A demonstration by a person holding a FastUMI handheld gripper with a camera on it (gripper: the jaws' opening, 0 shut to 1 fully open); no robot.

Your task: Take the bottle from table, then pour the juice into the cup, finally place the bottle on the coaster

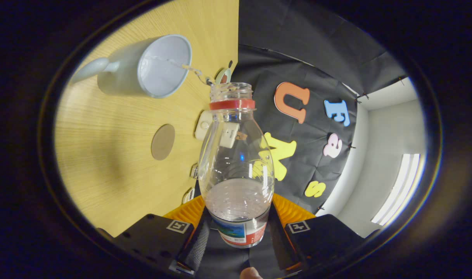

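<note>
A wooden desk [115,155] tilts beneath me. My jaws pinch the bottle [236,162], tipped, a thin stream reaching the cup [142,68]. Pouring step; next, I judge, righting it onto the coaster [163,142].

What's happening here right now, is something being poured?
Yes. The hand-held gripper is shut on a clear bottle, tipped toward a pale cup on the wooden table. A thin stream of clear liquid runs from the bottle's mouth into the cup, and some liquid remains in the bottle. The round coaster sits bare on the table near the cup.
</note>
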